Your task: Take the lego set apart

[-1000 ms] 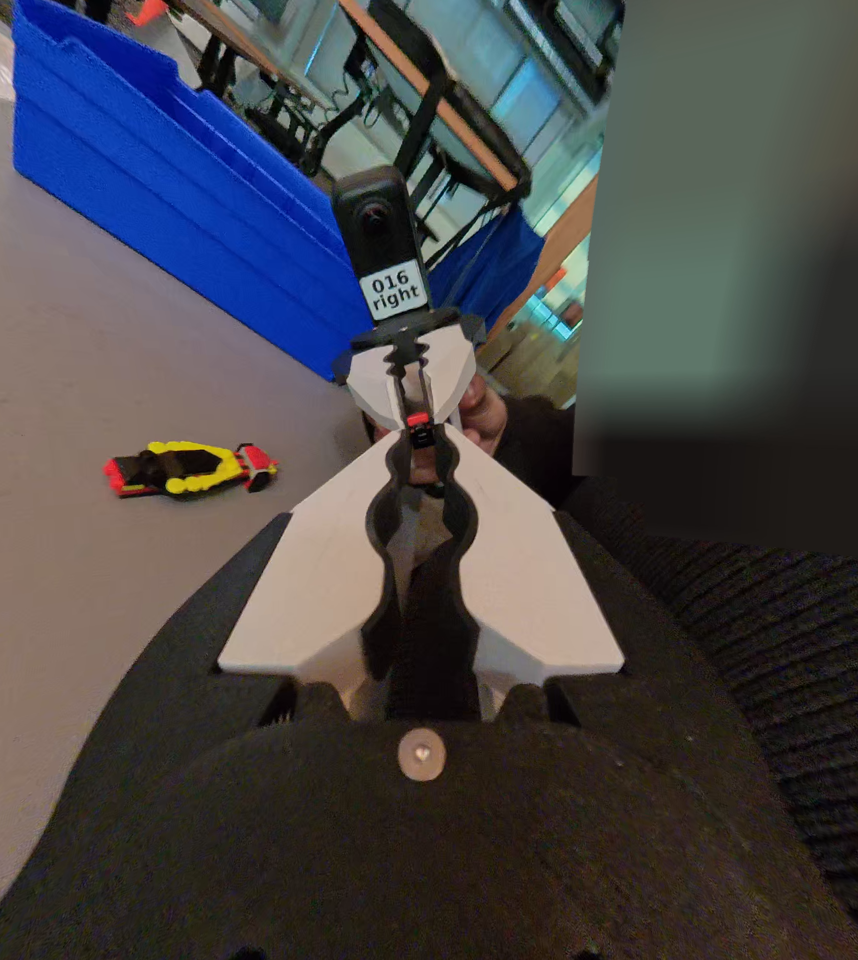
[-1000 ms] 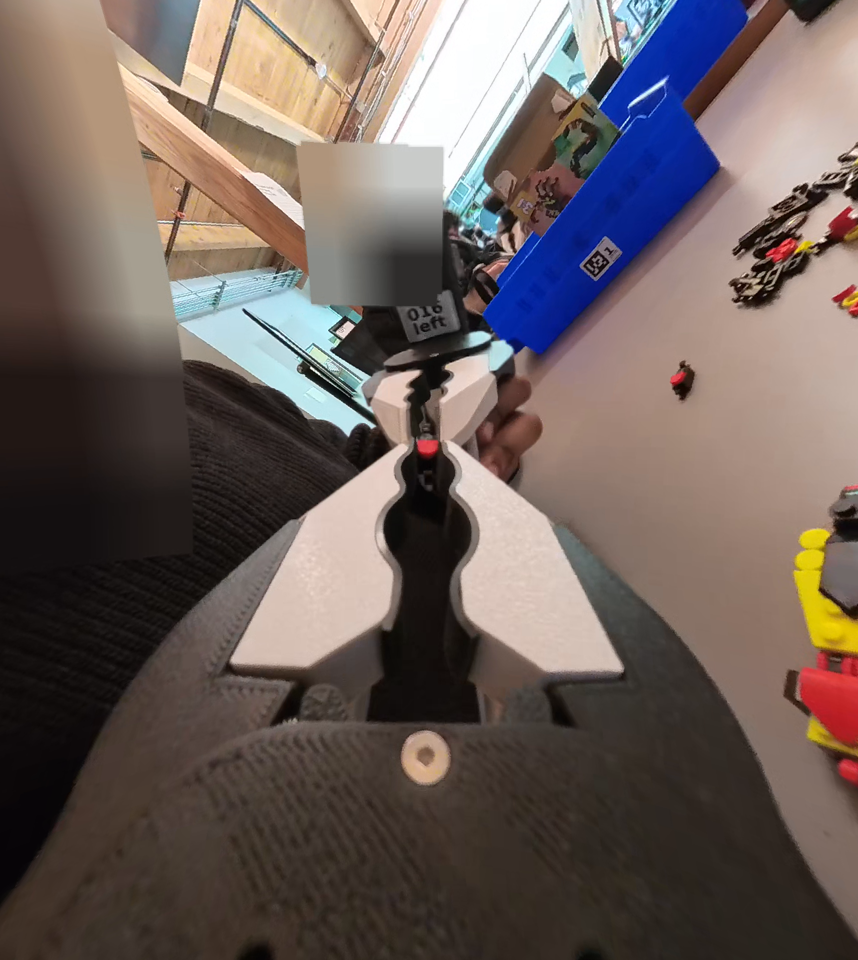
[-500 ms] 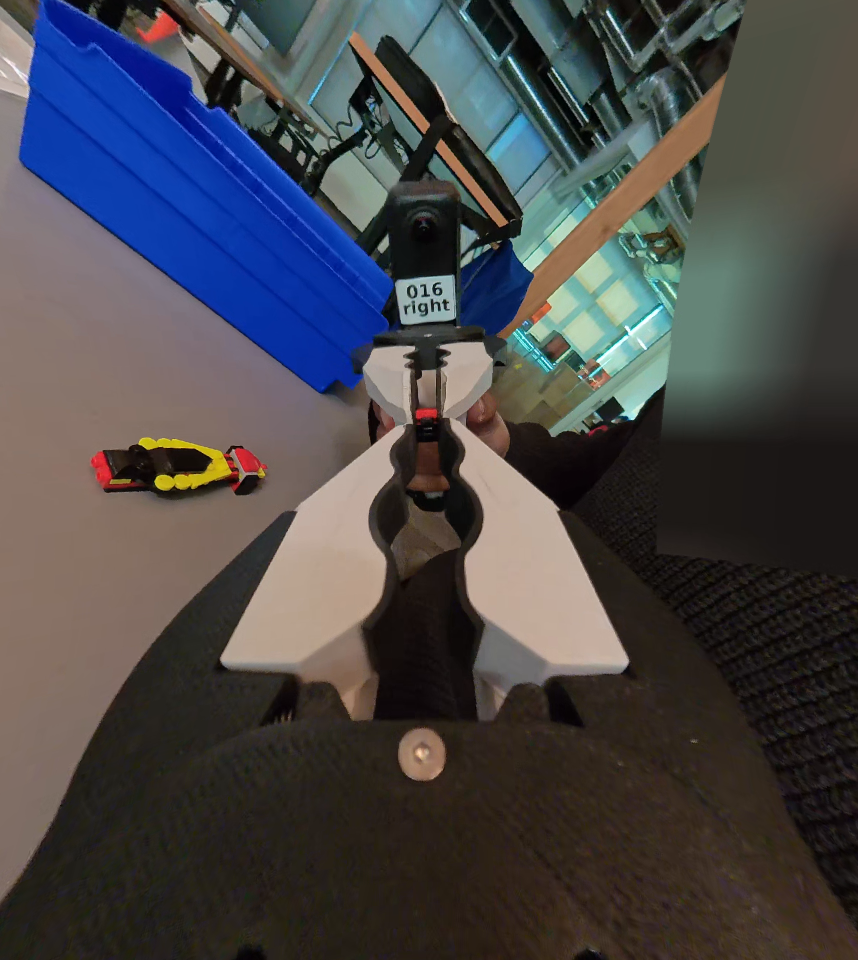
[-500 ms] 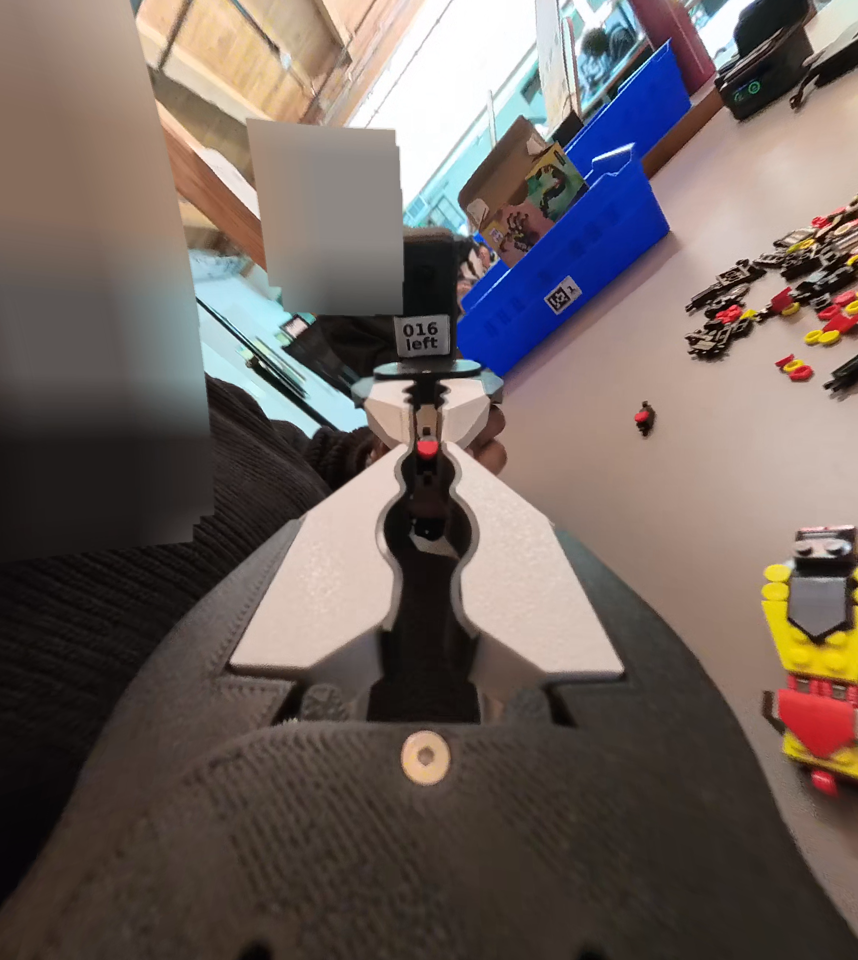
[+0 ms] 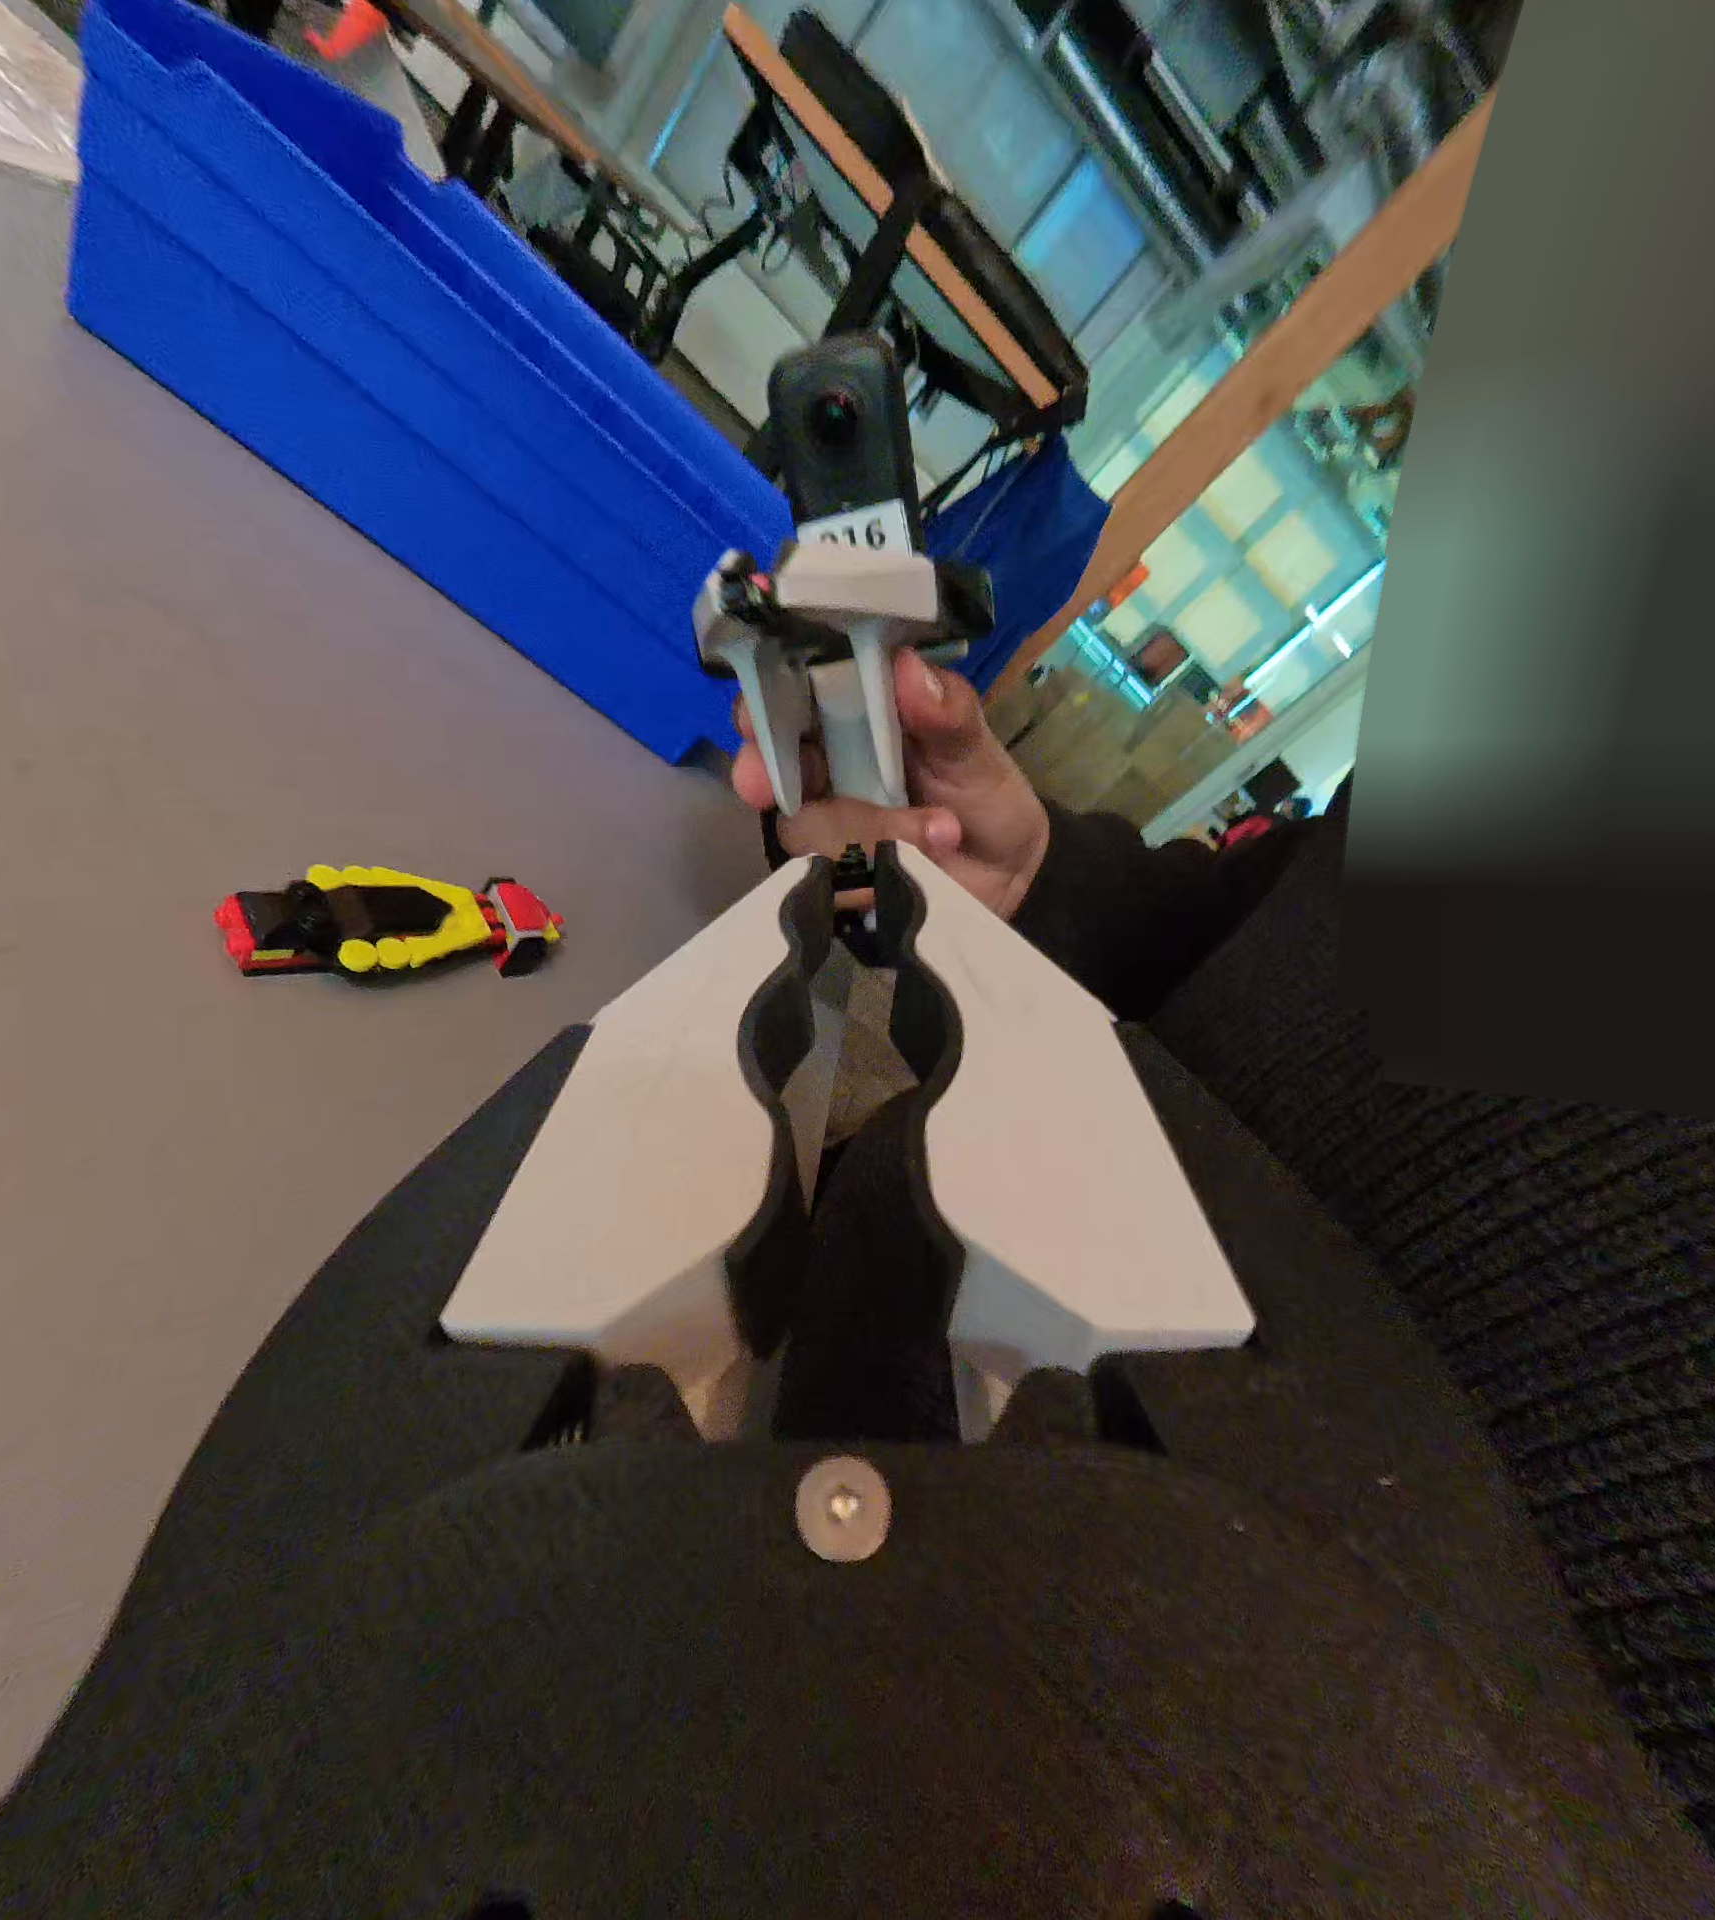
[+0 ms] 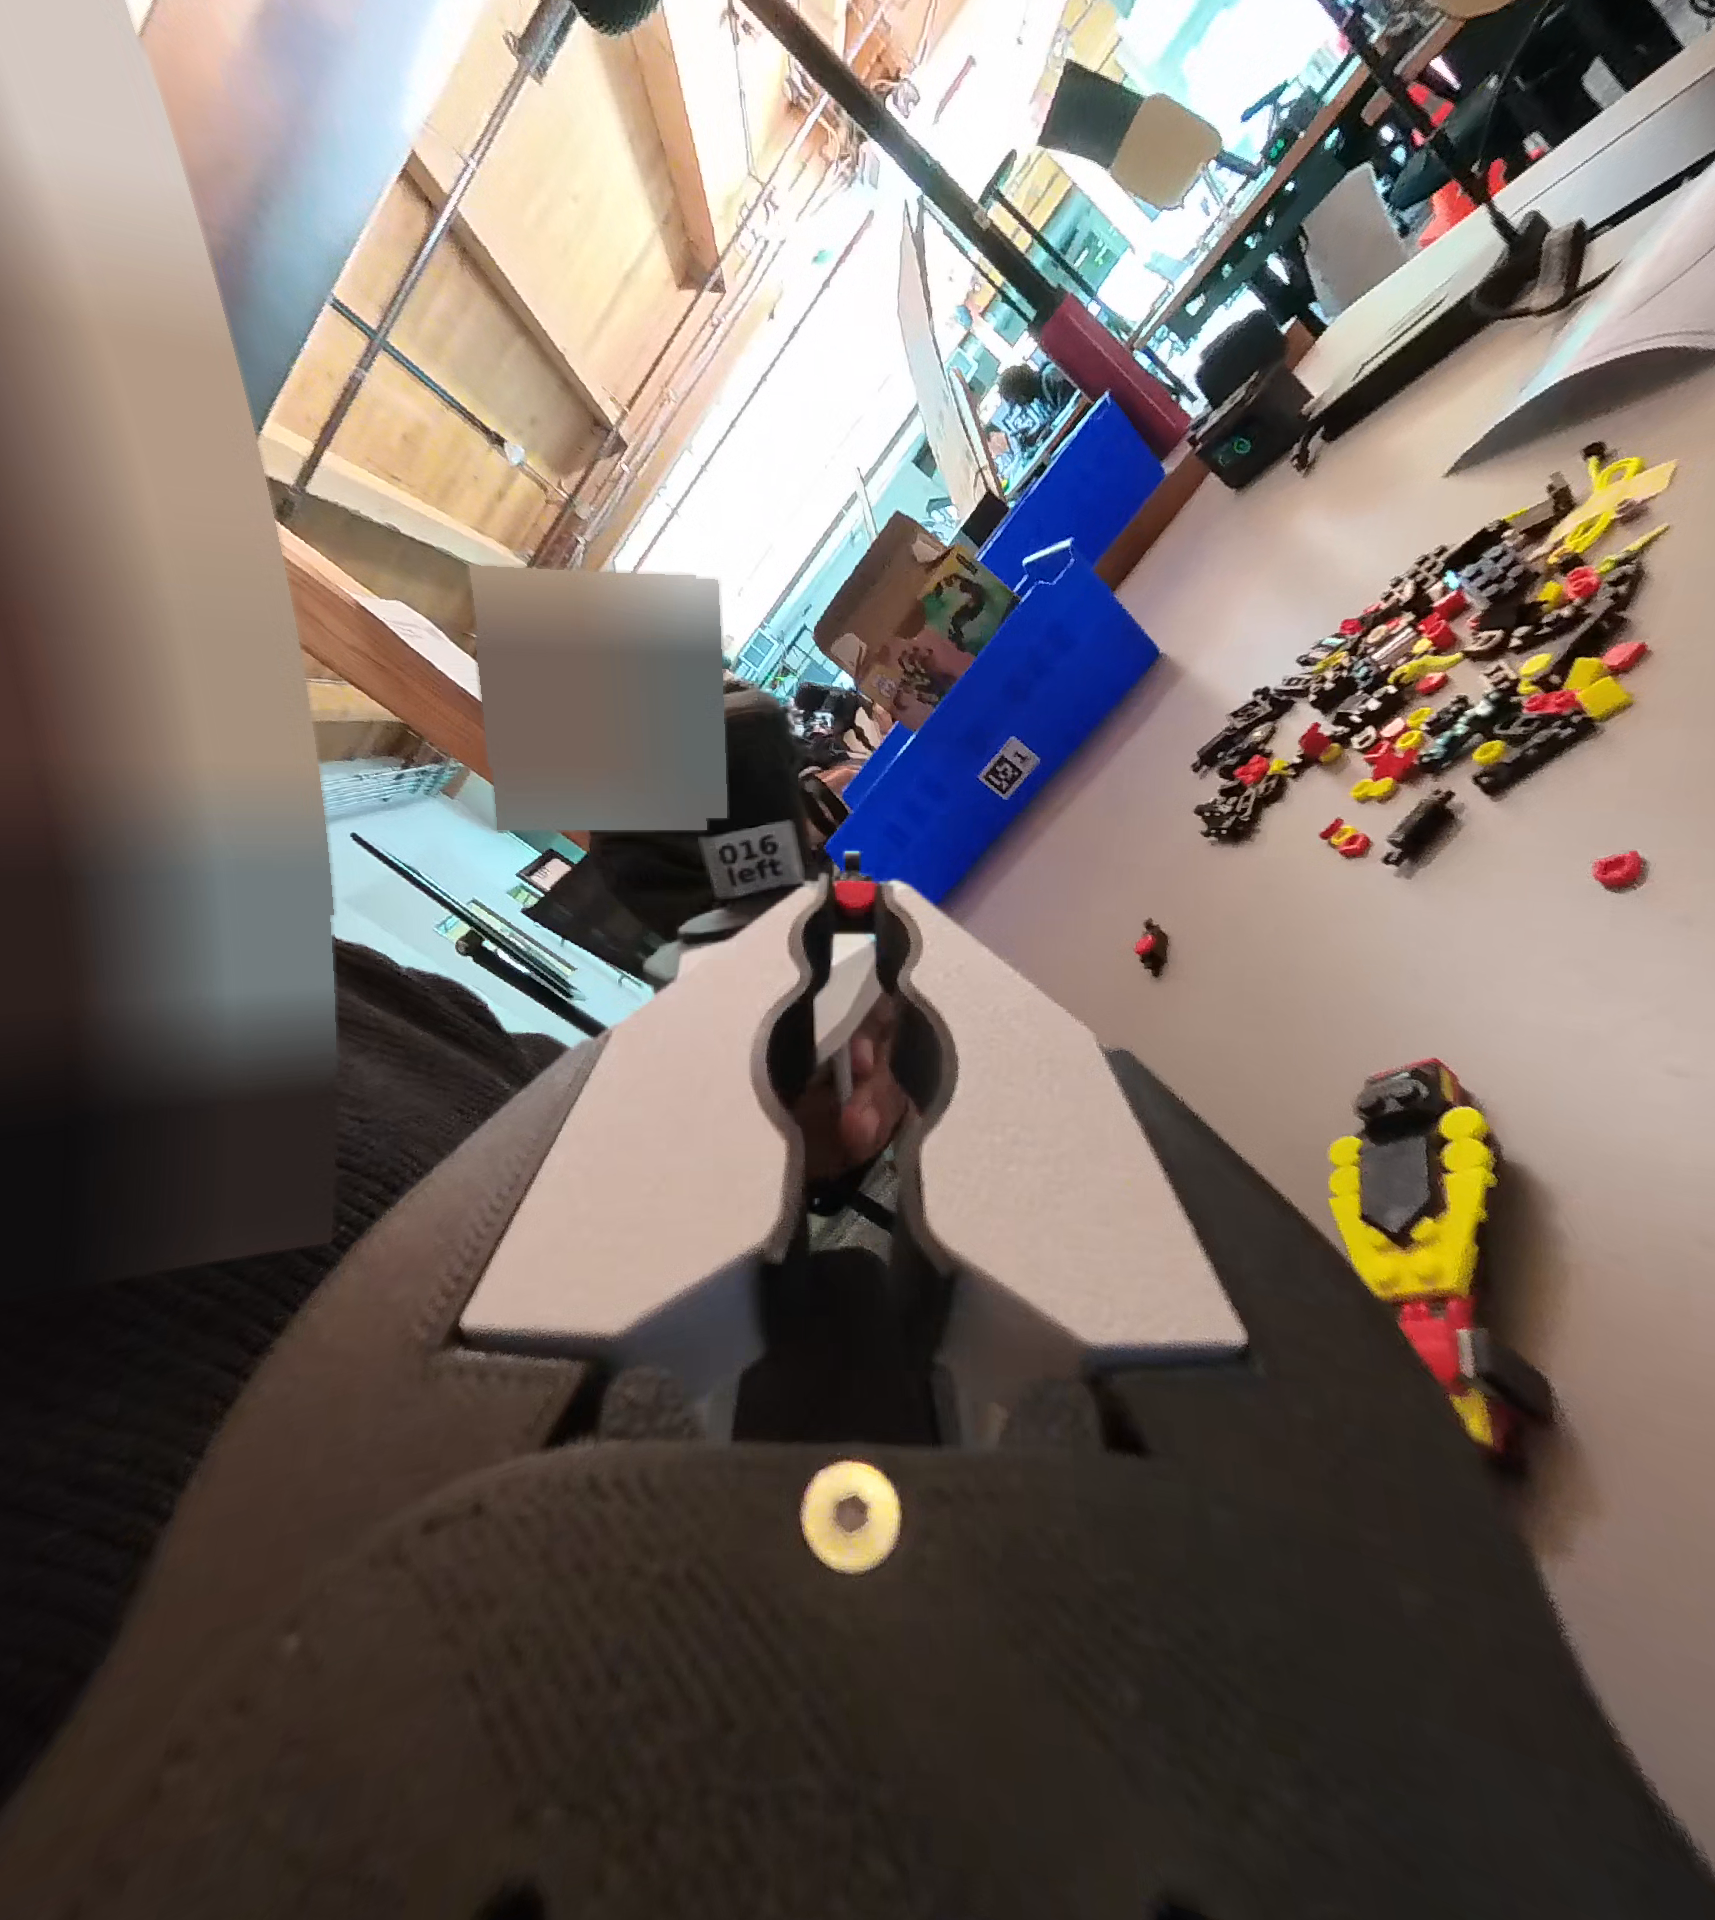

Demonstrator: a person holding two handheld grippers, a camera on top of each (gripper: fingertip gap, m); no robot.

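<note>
- Above the desk (image 5: 105,665), clear of its surface, I hold both tools raised and facing each other, so the pull-apart happens in the air rather than against the tabletop.
- My left gripper (image 5: 851,868) has its tips drawn nearly together on a small dark piece (image 5: 851,862); it is tiny and partly shadowed, so I take it to be a black lego bit, not certain.
- My right gripper (image 6: 853,902) is pinched on a small red piece (image 6: 853,896) right at the tips. In the left wrist view this tool sits tipped up, with my hand (image 5: 936,769) wrapped around its handle.
- The two pinched bits look apart, so I judge the small sub-assembly has just come in two, each tool keeping its half.
- The main lego model (image 6: 1419,1216), yellow, black and red, lies flat on the desk to my right, well apart from both tools, not yet worked on.
- Loose pieces (image 6: 1435,686) are heaped toward the desk's far edge, likely the drop spot for finished parts; one stray red-and-black bit (image 6: 1151,943) lies alone nearer me.
- A blue bin (image 6: 998,748) stands along the far edge beyond my tips.
- Next, I judge, each half goes to that heap; the grips are shallow, so either could slip.
</note>
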